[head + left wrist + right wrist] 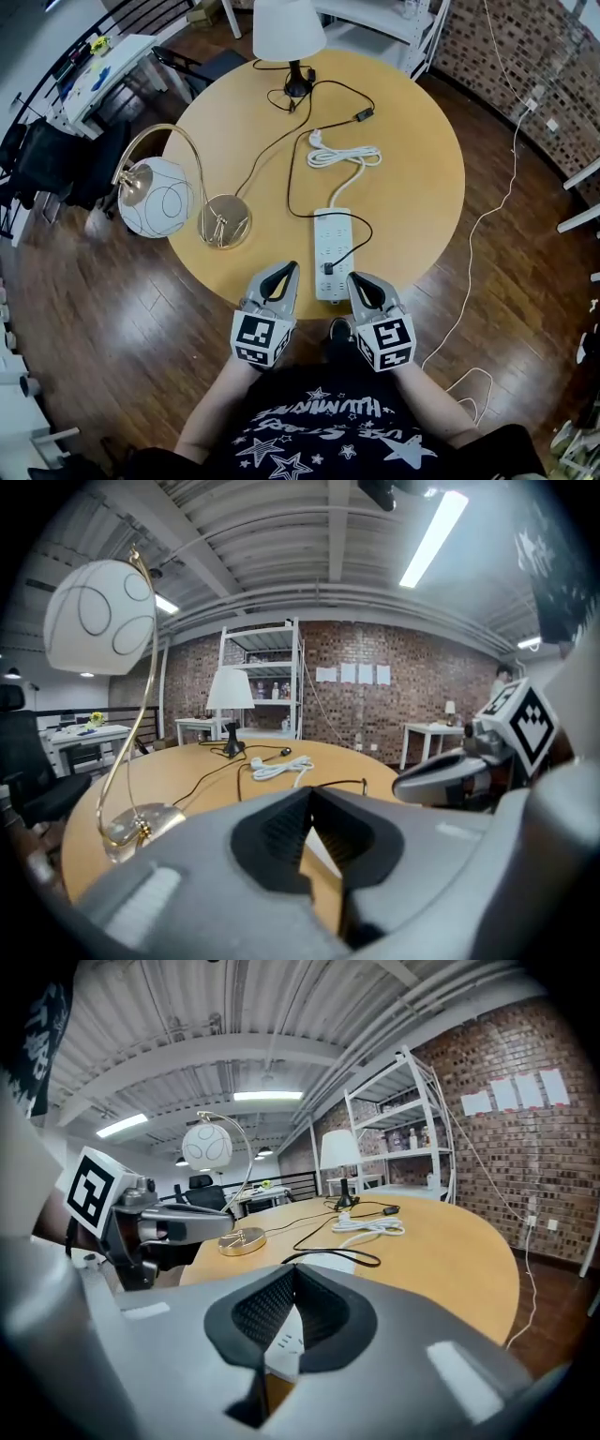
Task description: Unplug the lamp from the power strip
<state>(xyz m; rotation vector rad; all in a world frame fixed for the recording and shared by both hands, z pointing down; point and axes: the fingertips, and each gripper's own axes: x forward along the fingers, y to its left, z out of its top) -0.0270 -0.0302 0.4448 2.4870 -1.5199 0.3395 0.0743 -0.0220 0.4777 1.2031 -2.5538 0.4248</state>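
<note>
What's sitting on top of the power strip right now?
One black plug sits in the power strip near its close end. The other sockets look empty. The plug's prongs are hidden inside the socket.

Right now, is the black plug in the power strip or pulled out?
In. The black plug sits in a socket at the near end of the white power strip.

A round wooden table [412, 187] filled the middle of the head view. At its left edge stood a gold arc lamp [155, 197], its patterned globe shade hanging out past the rim over the dark wood floor [122, 319]. A white desk [103, 66] and a black office chair [42, 155] sat at upper left, and a brick wall [525, 47] at upper right.
</note>
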